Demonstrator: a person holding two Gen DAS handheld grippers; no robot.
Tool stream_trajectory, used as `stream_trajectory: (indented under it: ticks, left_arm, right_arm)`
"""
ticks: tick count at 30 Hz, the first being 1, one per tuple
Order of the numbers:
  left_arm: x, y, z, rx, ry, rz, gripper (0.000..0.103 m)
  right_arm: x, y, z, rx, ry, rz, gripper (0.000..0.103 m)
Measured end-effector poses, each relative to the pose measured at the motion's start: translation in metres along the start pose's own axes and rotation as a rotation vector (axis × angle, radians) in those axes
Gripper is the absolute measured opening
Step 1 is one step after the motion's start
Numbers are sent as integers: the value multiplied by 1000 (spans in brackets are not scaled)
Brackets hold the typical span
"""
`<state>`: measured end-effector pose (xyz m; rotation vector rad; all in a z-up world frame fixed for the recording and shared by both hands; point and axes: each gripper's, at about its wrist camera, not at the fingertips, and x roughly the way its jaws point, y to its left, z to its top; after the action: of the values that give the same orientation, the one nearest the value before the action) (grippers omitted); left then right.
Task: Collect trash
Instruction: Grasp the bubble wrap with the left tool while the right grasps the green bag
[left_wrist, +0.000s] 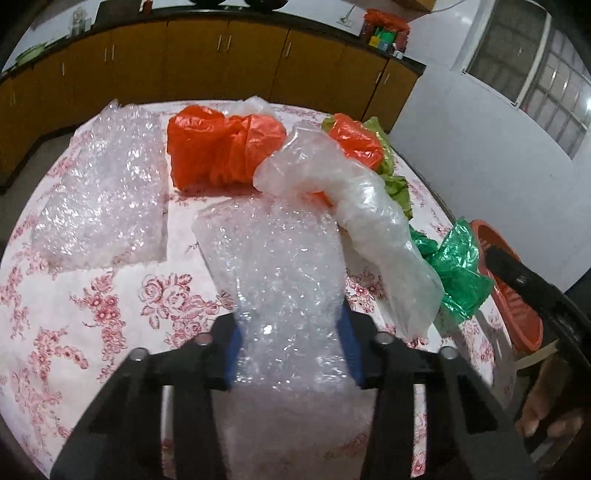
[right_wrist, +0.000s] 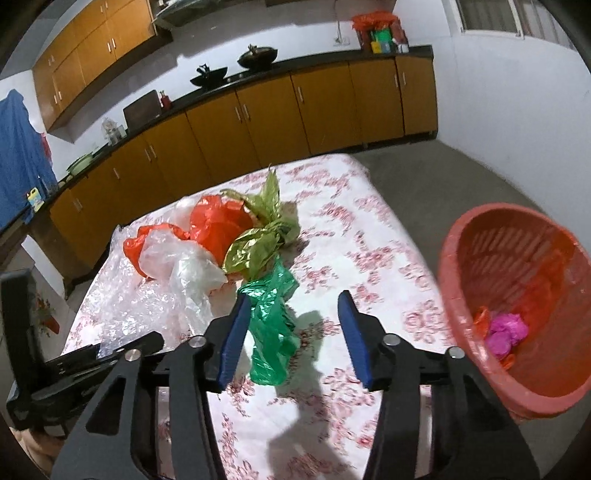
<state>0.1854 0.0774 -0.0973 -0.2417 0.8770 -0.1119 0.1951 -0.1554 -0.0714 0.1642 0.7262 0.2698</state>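
Note:
My left gripper (left_wrist: 291, 332) has a strip of bubble wrap (left_wrist: 273, 266) running between its blue pads, jaws wide around it; a firm grip does not show. My right gripper (right_wrist: 295, 306) is open and empty, just above a green plastic bag (right_wrist: 271, 325) lying on the floral table (right_wrist: 369, 258). More trash lies beyond: a clear plastic bag (left_wrist: 354, 206), orange bags (left_wrist: 221, 151), an olive bag (right_wrist: 258, 240) and a second bubble wrap sheet (left_wrist: 103, 192). An orange basket (right_wrist: 517, 280) at the table's right edge holds pink and orange scraps.
Wooden cabinets (right_wrist: 295, 107) with a dark counter run along the far wall. White walls and a window (left_wrist: 535, 66) are to the right. The right gripper (left_wrist: 535, 291) shows at the right edge of the left wrist view, over the basket (left_wrist: 513, 291).

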Motion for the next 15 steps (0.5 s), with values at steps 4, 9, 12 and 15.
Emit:
stream_trajectory:
  ticks: [4, 9, 12, 15]
  left_arm:
    - [-13, 8, -4, 11, -23, -2, 31]
    - [-28, 14, -11, 7, -35, 1, 29]
    - [-40, 20, -14, 6, -50, 11, 29]
    - [-52, 25, -20, 3, -67, 20, 29]
  right_arm:
    - [14, 8, 1, -25, 32, 14, 37]
    - [27, 15, -1, -45, 68, 21, 19]
    - [29, 19, -3, -66, 77, 34, 11]
    - [25, 21, -5, -82, 77, 47, 4]
